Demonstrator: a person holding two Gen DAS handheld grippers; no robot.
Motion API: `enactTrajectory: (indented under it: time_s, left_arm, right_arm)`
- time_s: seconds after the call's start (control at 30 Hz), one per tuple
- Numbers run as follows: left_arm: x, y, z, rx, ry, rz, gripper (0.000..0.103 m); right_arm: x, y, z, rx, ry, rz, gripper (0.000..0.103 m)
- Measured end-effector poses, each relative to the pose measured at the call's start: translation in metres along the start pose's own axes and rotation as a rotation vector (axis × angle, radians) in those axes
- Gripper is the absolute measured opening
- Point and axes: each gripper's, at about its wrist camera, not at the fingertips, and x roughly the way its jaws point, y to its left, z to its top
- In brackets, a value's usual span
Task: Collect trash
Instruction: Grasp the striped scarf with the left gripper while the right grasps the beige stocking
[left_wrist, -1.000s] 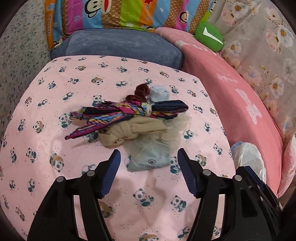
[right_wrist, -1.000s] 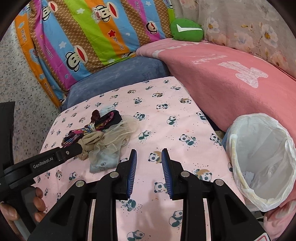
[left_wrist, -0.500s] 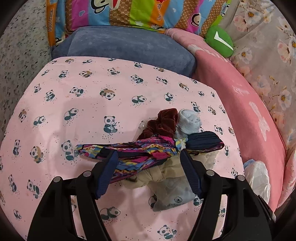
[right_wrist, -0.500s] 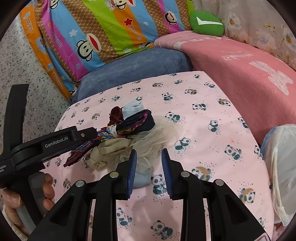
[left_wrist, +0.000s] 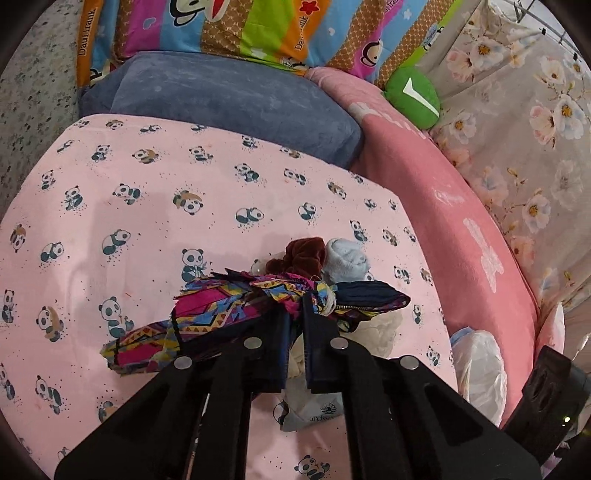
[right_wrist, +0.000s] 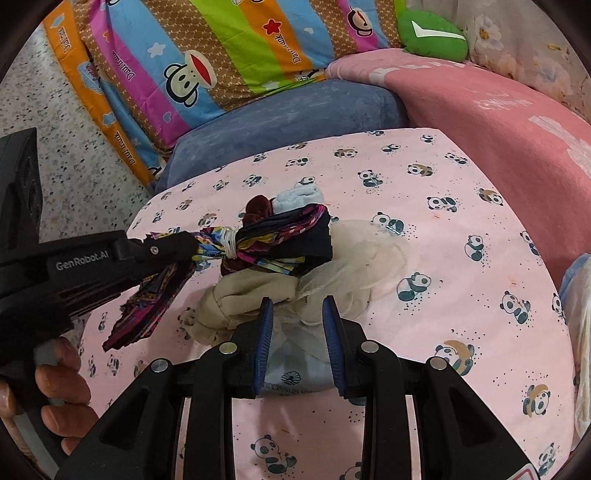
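The panda-print sheet covers the bed, and the white bin bag sits off its right edge. Near the middle lies the trash pile: beige cloth, sheer netting, a packet and the patterned fabric strip. A second ago the left gripper hung spread above the pile; now it is clenched on that strip, so the pickup has begun. The right gripper hovers parted over the netting, gripping nothing
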Motion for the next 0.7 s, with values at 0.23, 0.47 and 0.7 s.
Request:
enactTrajectory:
  time_s: [0.23, 0.47, 0.7]
  left_arm:
    - [-0.037, 0.012, 0.009, 0.019, -0.103, 0.139, 0.006]
    - [-0.051, 0.030, 0.003, 0.012, -0.124, 0.202, 0.006]
    - [-0.059, 0.033, -0.010, 0.002, -0.111, 0.209, 0.006]
  right_arm:
    - [0.011, 0.024, 0.008, -0.034, 0.005, 0.041, 0.029]
    - [0.038, 0.035, 0.008, -0.044, 0.046, 0.024, 0.040]
    - [0.039, 0.037, 0.003, -0.053, 0.071, 0.037, 0.007]
